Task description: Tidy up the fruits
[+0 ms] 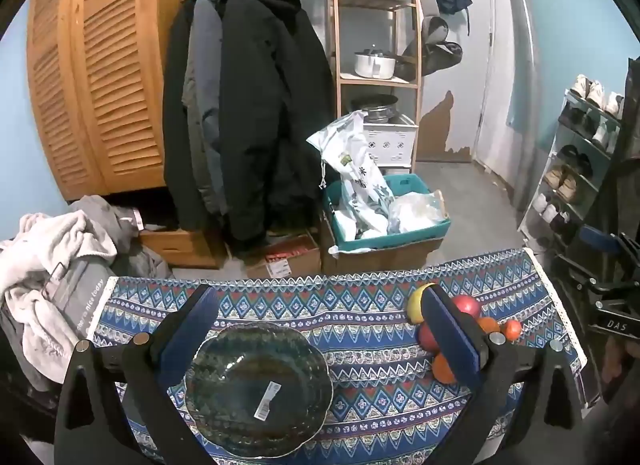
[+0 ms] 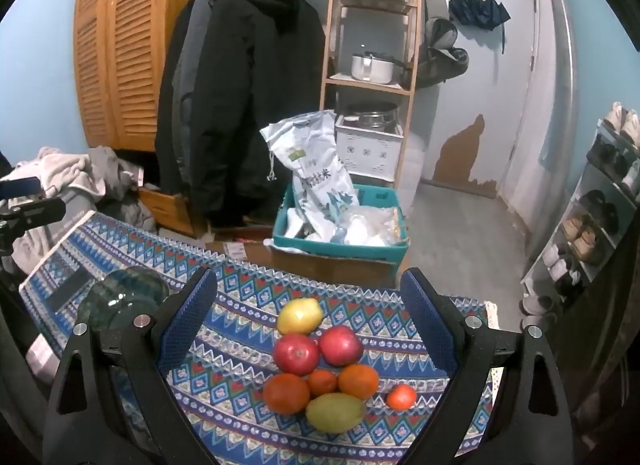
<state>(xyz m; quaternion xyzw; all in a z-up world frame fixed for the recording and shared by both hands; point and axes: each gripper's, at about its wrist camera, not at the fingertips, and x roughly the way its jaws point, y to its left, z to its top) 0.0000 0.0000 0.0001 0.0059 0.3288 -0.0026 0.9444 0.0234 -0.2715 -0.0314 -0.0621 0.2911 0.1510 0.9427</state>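
Observation:
A dark green glass bowl (image 1: 259,387) with a white sticker inside sits on the patterned cloth, between the wide fingers of my left gripper (image 1: 320,297), which is open and holds nothing. To its right lies a cluster of fruit, partly hidden behind the right finger. In the right wrist view the cluster is plain: a yellow lemon (image 2: 300,316), two red apples (image 2: 296,354), several oranges (image 2: 286,393), a green lemon (image 2: 335,412) and a small tangerine (image 2: 401,397). My right gripper (image 2: 308,289) hangs open above the fruit, touching none. The bowl (image 2: 124,299) shows at its left.
The blue patterned tablecloth (image 1: 360,305) covers a small table whose far edge is close. Behind it stand a teal crate of bags (image 1: 388,221), cardboard boxes, hanging coats (image 1: 248,105), a wooden shelf with pots, a laundry pile at the left and a shoe rack at the right.

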